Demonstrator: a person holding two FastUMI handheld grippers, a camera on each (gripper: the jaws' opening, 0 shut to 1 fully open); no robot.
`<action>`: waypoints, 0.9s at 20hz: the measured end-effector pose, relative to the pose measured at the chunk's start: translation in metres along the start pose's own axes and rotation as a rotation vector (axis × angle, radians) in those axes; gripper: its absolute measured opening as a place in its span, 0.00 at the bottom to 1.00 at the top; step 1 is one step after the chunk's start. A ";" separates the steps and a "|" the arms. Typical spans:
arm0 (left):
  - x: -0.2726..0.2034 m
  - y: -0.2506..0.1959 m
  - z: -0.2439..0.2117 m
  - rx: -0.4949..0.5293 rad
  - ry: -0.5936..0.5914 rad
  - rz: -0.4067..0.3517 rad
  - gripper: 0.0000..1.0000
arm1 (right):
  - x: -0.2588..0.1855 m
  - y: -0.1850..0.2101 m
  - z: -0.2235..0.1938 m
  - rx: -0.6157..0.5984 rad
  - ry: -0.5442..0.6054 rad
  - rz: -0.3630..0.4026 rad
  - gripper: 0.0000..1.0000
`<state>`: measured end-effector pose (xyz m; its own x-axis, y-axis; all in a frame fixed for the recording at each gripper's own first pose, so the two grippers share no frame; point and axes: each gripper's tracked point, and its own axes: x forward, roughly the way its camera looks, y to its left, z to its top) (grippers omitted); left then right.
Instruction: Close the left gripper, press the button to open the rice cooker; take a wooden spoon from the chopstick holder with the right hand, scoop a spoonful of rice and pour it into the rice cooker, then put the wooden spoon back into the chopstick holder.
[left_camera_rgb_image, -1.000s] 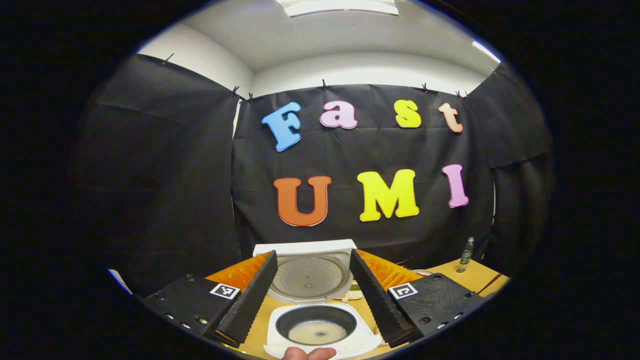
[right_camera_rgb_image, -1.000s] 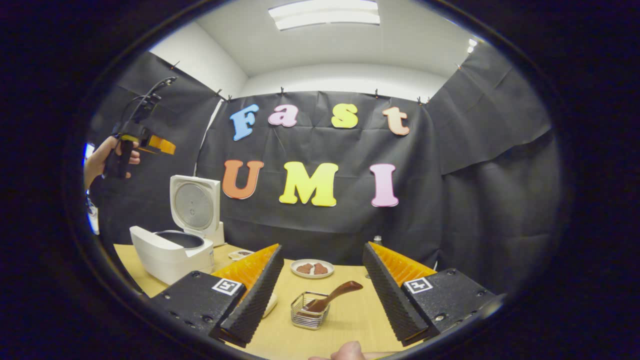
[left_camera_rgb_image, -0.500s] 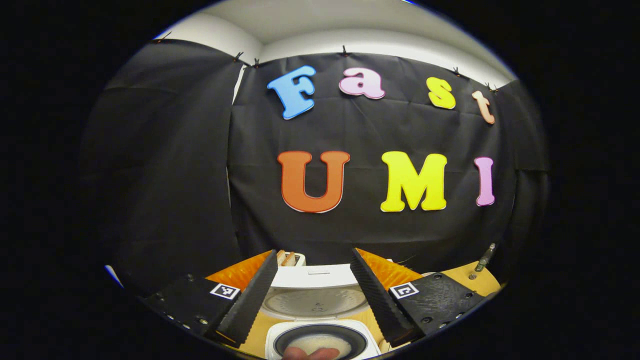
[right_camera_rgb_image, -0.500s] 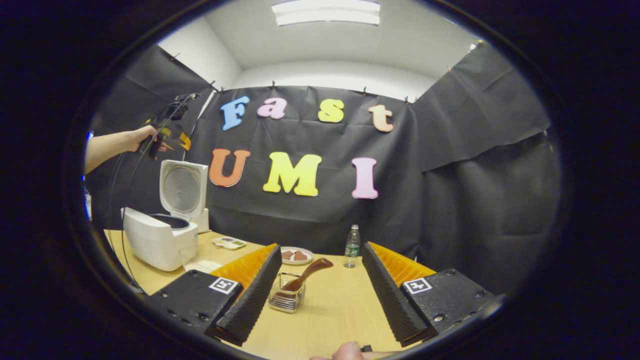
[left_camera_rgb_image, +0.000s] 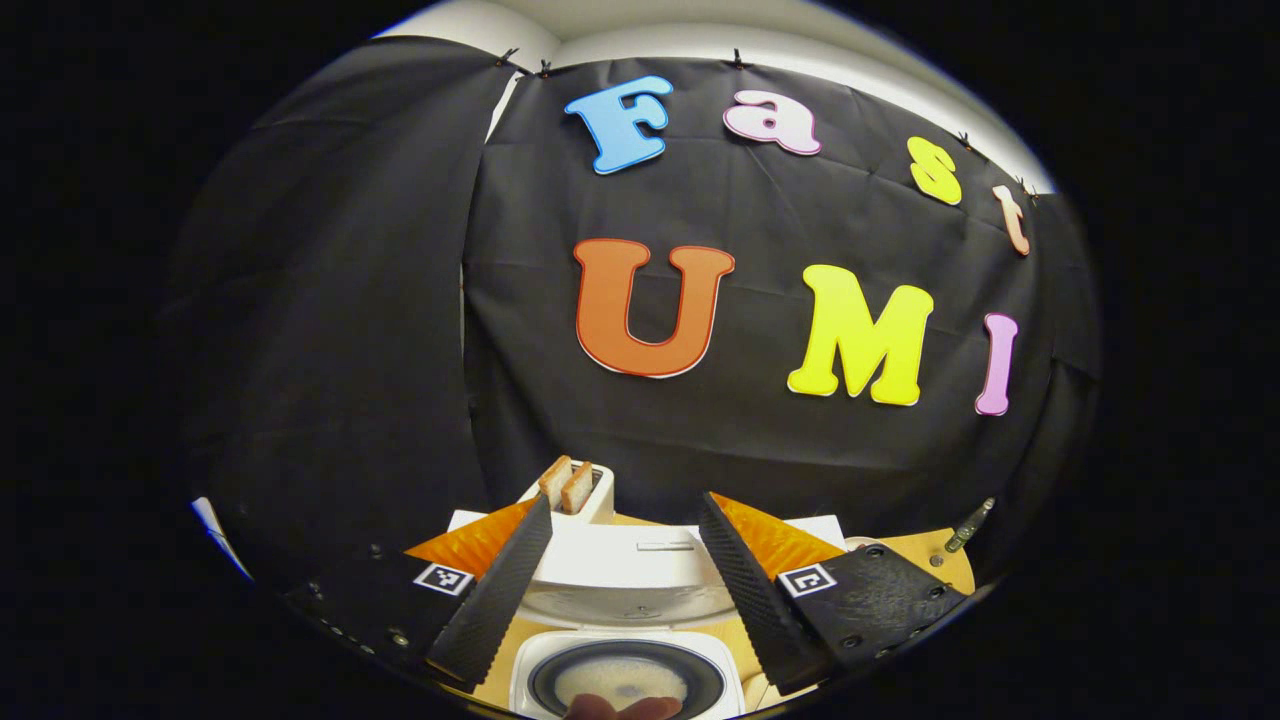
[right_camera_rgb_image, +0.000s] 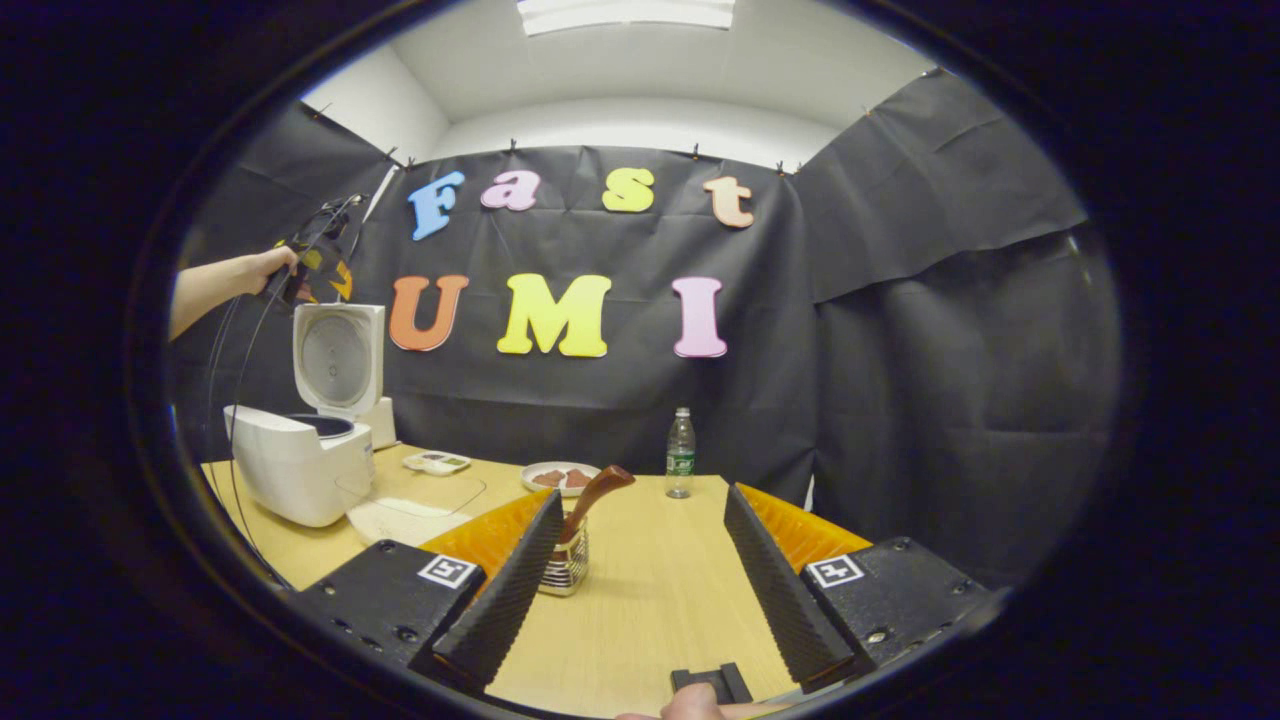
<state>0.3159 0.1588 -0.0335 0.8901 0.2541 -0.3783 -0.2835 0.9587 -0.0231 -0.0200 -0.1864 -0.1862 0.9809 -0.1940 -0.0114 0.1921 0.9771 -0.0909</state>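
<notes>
With rice cooker (right_camera_rgb_image: 300, 455) lid up at frame left and both grippers spread empty, right gripper (right_camera_rgb_image: 640, 590) should be centred on wooden spoon (right_camera_rgb_image: 597, 490) handle, leaning from chopstick holder (right_camera_rgb_image: 566, 566) at lower centre, w/ jaws closed squarely.

Black cloth walls (right_camera_rgb_image: 950, 330) fill the frame's middle; a white ceiling (right_camera_rgb_image: 640, 75) with a bright light panel (right_camera_rgb_image: 625, 12) tops it; a light wooden table (right_camera_rgb_image: 660, 590) lies below.

White rice cooker (right_camera_rgb_image: 290, 465), brown wooden spoon (right_camera_rgb_image: 597, 489)
</notes>
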 end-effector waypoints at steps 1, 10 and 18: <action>-0.001 0.000 -0.001 0.033 0.001 0.004 0.97 | 0.000 0.004 0.001 -0.007 -0.001 0.008 1.00; -0.008 0.001 -0.010 0.077 0.025 0.032 0.97 | -0.020 0.013 0.028 -0.043 -0.083 0.017 1.00; -0.053 -0.002 -0.037 0.103 0.081 0.017 0.98 | -0.027 0.029 0.026 -0.015 -0.085 0.066 1.00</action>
<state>0.2558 0.1390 -0.0480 0.8528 0.2632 -0.4510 -0.2565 0.9634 0.0772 -0.0401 -0.1510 -0.1622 0.9905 -0.1206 0.0663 0.1272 0.9860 -0.1075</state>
